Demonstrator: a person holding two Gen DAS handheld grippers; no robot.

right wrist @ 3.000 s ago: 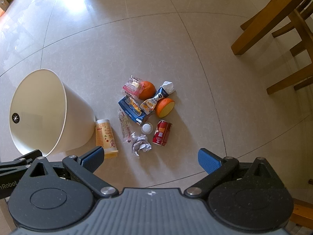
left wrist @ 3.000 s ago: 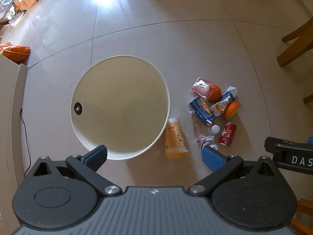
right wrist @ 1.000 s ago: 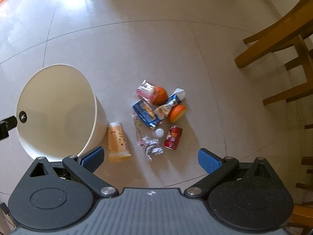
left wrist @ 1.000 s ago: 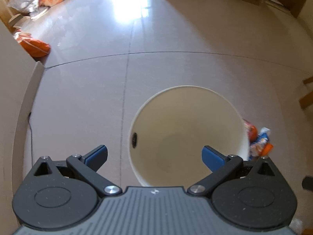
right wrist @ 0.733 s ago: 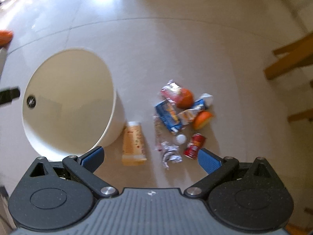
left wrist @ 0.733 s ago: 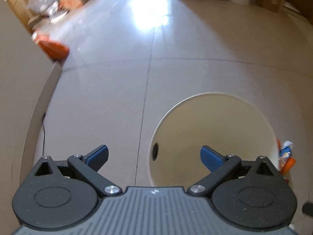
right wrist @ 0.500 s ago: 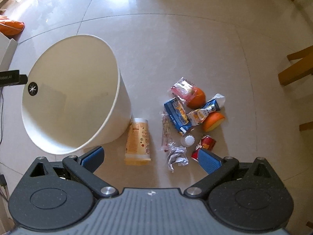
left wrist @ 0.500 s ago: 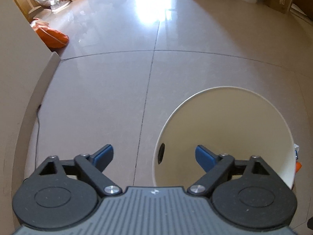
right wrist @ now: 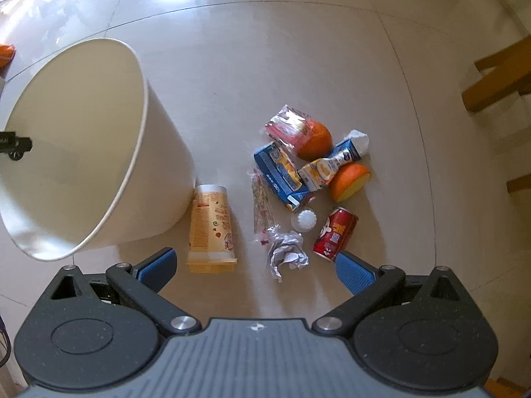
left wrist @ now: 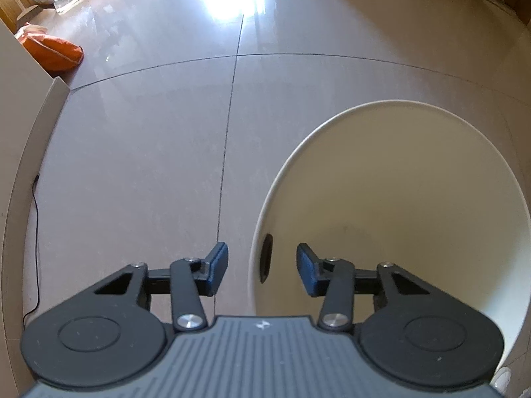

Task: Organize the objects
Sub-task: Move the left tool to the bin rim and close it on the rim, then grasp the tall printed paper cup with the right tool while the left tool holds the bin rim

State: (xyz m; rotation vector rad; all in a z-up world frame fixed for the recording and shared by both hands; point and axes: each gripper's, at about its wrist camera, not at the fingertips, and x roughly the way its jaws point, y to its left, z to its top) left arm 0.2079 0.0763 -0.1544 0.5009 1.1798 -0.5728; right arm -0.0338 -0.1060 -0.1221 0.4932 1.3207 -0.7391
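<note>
A cream round bin (left wrist: pixel 398 106) stands on the tiled floor, and nothing shows inside it. My left gripper (left wrist: pixel 262 267) straddles the bin's near-left rim; its jaws are closing with the rim between them, a gap on each side. My right gripper (right wrist: pixel 254 268) hangs open above a litter pile beside the bin (right wrist: pixel 142 106). In that pile are a paper cup (right wrist: pixel 210 229), crumpled paper (right wrist: pixel 285 252), a red can (right wrist: pixel 335 233), a white cap (right wrist: pixel 304 220), a blue carton (right wrist: pixel 280 174), a whole orange (right wrist: pixel 317 141) and a cut one (right wrist: pixel 348 182).
A beige panel (left wrist: pixel 20 99) and a black cable (left wrist: pixel 35 232) run along the left. An orange bag (left wrist: pixel 53 49) lies further back, with boxes along the far wall. Wooden chair legs (right wrist: pixel 497 79) stand to the right of the pile.
Both grippers have come down. The left one shifted left from over the bin's mouth to its rim, and its jaws narrowed. The litter pile looms larger under the right one.
</note>
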